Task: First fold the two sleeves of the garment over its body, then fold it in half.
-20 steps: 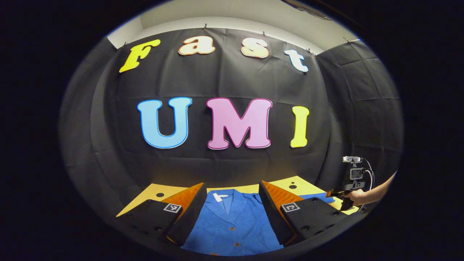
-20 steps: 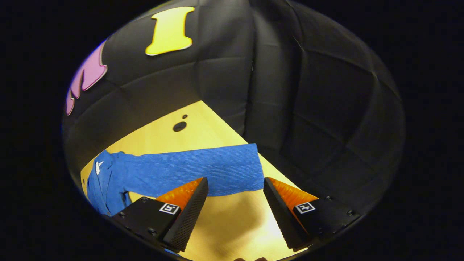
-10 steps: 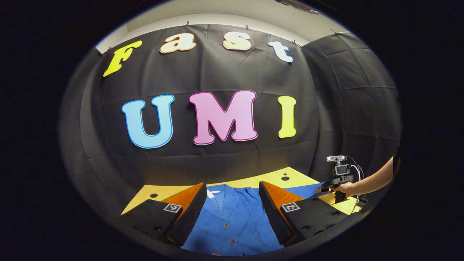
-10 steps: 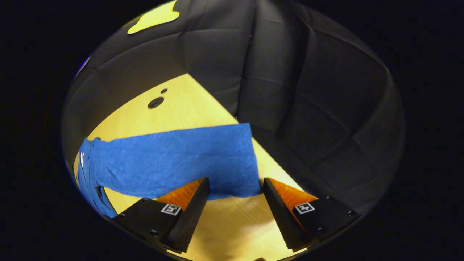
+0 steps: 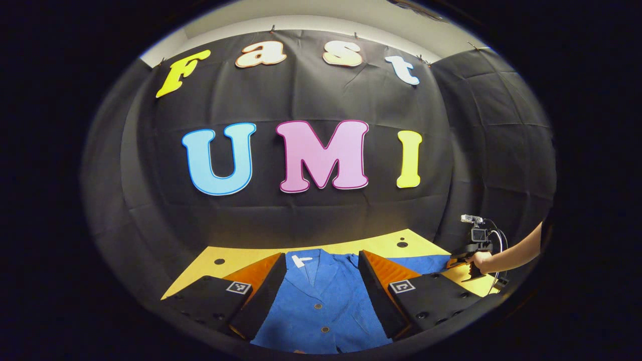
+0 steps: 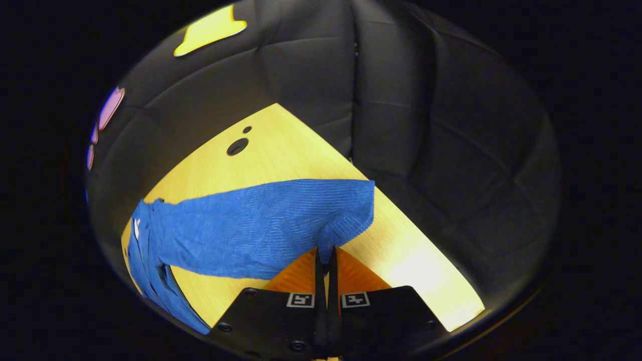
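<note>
A blue button-front garment (image 5: 321, 296) lies flat on the yellow table (image 5: 235, 255), collar toward the back wall. My left gripper (image 5: 321, 288) hovers open above its chest, one finger to each side of the button line. The garment's sleeve (image 6: 261, 225) stretches across the table in the right gripper view. My right gripper (image 6: 325, 258) is shut on the sleeve's near edge close to the cuff, where the cloth puckers up a little. In the left gripper view the right gripper (image 5: 469, 255) and the hand holding it sit at the far right by the sleeve (image 5: 421, 263).
Black cloth walls close the booth behind and to the right of the table. Two dark round holes (image 6: 237, 146) mark the tabletop near its back corner. The table's right edge (image 6: 431, 240) runs just past the cuff.
My right gripper has closed from open onto the sleeve's near edge by the cuff, bunching the cloth. The left gripper shifted slightly over the garment's chest and remains open.
</note>
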The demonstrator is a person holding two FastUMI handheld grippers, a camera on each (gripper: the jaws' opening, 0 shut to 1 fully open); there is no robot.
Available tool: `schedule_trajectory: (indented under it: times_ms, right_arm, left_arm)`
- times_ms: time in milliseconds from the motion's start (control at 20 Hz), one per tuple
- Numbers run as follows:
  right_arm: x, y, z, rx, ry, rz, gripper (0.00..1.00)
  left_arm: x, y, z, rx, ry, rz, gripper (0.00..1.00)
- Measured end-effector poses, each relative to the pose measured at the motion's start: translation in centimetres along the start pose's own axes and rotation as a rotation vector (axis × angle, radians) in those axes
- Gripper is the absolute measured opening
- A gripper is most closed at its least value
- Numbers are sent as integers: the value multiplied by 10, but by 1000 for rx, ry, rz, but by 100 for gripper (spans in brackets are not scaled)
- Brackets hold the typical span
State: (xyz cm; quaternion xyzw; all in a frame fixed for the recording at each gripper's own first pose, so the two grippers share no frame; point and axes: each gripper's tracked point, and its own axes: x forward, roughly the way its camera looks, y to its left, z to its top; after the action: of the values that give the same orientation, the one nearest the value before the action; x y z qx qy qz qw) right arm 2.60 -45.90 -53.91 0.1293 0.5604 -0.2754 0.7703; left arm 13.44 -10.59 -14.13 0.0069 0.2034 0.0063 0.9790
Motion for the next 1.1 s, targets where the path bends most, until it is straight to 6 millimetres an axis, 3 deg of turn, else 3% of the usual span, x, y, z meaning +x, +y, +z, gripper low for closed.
schedule_trajectory:
  times_ms: [100,200,350,550,850,1100]
  right_arm:
    - [-20,26,13,-69,-56,43,5]
    - [-40,66,30,-147,-109,101,5]
    - [-59,145,41,-199,-150,229,5]
    - [-87,249,34,-292,-194,368,5]
    - [-130,411,-48,-375,-114,583,5]
    - [-168,513,-124,-498,-77,728,5]
  left_arm:
    - [-3,9,-2,-8,2,27,82]
    - [-7,22,-3,-10,9,60,82]
    - [-20,43,-4,-14,6,111,83]
    - [-39,69,-18,-41,29,185,84]
    - [-76,110,-35,-89,39,271,82]
    - [-104,152,-68,-146,86,341,81]
